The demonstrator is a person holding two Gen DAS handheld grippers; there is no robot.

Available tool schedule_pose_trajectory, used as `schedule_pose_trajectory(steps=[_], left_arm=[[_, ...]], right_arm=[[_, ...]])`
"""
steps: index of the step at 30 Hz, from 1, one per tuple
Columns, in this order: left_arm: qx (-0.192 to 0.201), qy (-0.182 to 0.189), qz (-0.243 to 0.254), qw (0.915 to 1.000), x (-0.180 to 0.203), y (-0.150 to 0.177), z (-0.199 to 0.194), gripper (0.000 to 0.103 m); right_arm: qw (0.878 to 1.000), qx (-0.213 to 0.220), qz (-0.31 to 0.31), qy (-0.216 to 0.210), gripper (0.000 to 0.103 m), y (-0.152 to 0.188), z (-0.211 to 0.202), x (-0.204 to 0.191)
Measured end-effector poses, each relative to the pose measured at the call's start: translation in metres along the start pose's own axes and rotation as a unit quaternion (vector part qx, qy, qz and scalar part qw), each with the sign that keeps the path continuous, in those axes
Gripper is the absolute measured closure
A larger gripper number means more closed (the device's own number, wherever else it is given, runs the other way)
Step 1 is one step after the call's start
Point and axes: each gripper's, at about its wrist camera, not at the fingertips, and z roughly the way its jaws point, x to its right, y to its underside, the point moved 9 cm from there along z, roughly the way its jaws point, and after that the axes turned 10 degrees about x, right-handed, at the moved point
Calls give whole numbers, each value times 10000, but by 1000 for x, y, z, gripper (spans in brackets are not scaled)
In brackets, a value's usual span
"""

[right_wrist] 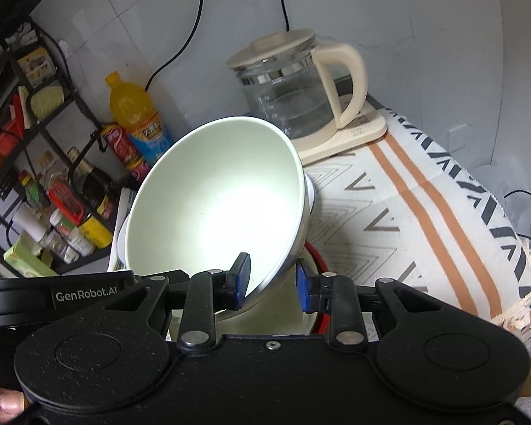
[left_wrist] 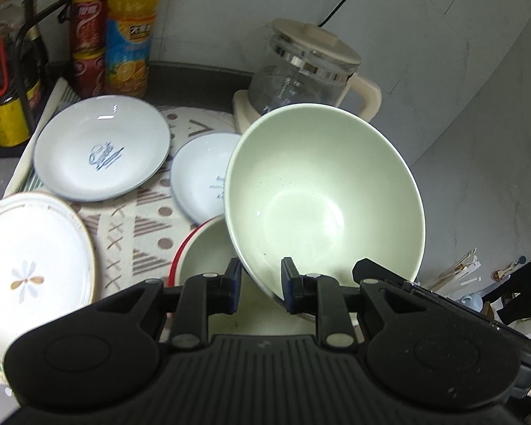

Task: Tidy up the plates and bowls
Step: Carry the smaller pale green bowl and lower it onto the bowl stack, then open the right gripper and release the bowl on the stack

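A large pale green bowl (left_wrist: 322, 194) hangs tilted above a red-rimmed bowl (left_wrist: 201, 248) that stands on the patterned cloth (left_wrist: 141, 219). My left gripper (left_wrist: 262, 283) is shut on the near rim of the green bowl, one pad inside and one outside. In the right wrist view the same green bowl (right_wrist: 216, 205) leans left, with my right gripper (right_wrist: 272, 281) shut on its lower rim. The red-rimmed bowl (right_wrist: 322, 258) sits just below it. The left gripper's body (right_wrist: 70, 294) shows at the left edge.
Two blue-white plates (left_wrist: 102, 148) (left_wrist: 201, 177) and a white flower plate (left_wrist: 28, 258) lie on the cloth to the left. A glass kettle (left_wrist: 301, 71) (right_wrist: 286, 95) stands behind the bowls. An orange drink bottle (left_wrist: 131, 28), red cans (left_wrist: 86, 42) and a condiment rack (right_wrist: 35, 141) line the back left.
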Motion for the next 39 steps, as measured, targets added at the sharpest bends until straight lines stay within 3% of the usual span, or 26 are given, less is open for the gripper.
schedule_pose_trajectory(steps=[27,39], left_arm=[[-563,-359,-180,9976,-16,37,-2,81],[-490,-448,-187,9976,-21,32,-3,73]], right_arm=[[9976,-689,-28,-48,72,43,1,4],[9987,-486,-6,-173,69,32,-5,4]])
